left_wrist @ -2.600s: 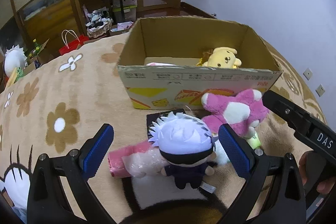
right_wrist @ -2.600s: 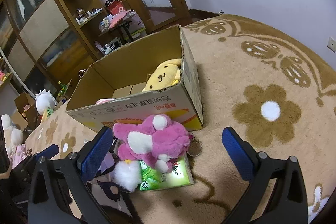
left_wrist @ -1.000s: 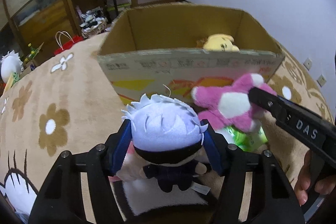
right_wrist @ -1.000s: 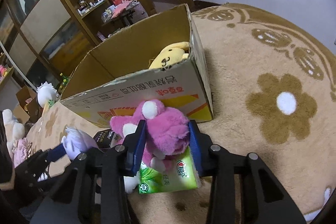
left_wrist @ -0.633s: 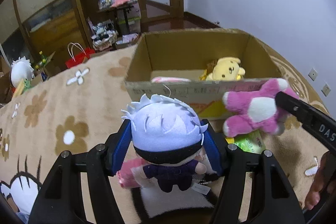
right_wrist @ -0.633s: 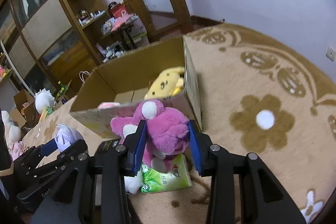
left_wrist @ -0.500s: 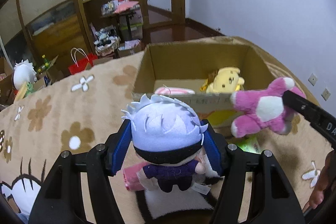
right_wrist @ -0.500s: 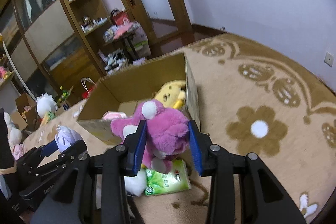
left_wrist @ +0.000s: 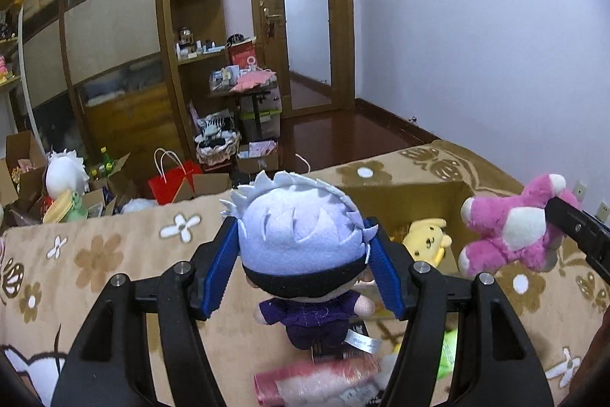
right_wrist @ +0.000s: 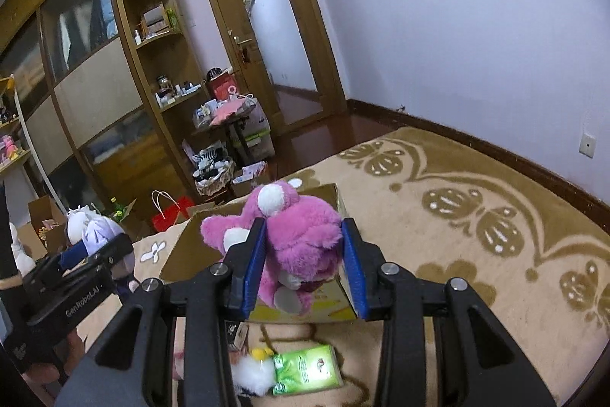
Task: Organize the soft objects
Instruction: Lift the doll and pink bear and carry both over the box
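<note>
Blue-padded jaws of the left hand-held gripper (left_wrist: 301, 269) clamp the head of a white-haired plush doll (left_wrist: 303, 246), which hangs in the air above a beige flowered blanket (left_wrist: 95, 254), its purple body dangling below the pads. At about two o'clock from the doll, an open cardboard box (left_wrist: 415, 193) sits on the blanket with a yellow plush (left_wrist: 425, 241) lying inside. At three o'clock, the right hand-held gripper (right_wrist: 305, 269) squeezes a pink plush bear (right_wrist: 293, 239) between its own blue pads, holding it aloft at the box's near rim. Directly beneath the doll, at six o'clock, a pink wrapped packet (left_wrist: 316, 380) lies on the blanket. In the right wrist view, a green tissue pack (right_wrist: 309, 370) rests on the blanket at six o'clock from the bear, with a white fluffy toy (right_wrist: 253, 369) just beside it at its nine o'clock side. Beyond the blanket's far edge, a red paper bag (left_wrist: 171, 176) stands on the floor near wooden shelving (left_wrist: 190, 63) and a closed wooden door (left_wrist: 305, 14).
</note>
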`<state>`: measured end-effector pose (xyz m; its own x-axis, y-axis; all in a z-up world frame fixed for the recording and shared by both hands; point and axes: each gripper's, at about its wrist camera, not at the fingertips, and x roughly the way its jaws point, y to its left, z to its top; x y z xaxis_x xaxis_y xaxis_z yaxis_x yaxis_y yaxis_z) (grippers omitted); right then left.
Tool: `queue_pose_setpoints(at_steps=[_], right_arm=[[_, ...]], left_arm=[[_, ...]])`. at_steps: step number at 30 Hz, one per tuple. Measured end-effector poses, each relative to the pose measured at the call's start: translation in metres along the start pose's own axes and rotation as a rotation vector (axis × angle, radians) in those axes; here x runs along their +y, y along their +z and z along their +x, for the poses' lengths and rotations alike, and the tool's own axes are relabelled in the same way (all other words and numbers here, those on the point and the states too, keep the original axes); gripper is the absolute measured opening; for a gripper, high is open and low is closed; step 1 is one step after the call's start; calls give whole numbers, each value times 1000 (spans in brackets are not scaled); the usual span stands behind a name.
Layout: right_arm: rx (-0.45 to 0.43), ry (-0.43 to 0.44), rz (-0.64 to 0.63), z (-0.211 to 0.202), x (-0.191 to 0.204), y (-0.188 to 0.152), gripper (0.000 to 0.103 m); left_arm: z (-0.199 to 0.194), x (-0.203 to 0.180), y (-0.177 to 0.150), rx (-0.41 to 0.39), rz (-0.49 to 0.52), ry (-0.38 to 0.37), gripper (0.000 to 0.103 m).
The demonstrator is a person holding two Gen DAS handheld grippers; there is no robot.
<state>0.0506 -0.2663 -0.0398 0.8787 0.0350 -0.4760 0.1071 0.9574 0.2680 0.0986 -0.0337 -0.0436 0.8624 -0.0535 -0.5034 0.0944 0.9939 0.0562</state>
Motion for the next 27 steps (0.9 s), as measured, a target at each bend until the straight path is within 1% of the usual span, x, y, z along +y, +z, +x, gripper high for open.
queue_pose_setpoints(at_steps=[2,7,13,16,21,23,27], right_arm=[[2,-1,-5,4,4,1,40],[2,-18,-20,17,9,1,41],[8,-44,-45,36,14,0,41],[21,-52,-63,47,17,-2,41],[22,-58,-96,58,23,-7,41],[31,-56,-113,63,26,-9,41],[65,-55,-125,75,28,-16,41]], left_arm=[[5,0,1,-25,6,0,64],[19,-1,-2,-41,-14,-24,64],[38,-8,3,-61,20,-9,64],[50,-9,6,-52,20,-21,64],[64,-12,9,-47,35,-11,65],[72,-13,8,-22,22,-32,65],[87,-14,2,28,21,-49,65]])
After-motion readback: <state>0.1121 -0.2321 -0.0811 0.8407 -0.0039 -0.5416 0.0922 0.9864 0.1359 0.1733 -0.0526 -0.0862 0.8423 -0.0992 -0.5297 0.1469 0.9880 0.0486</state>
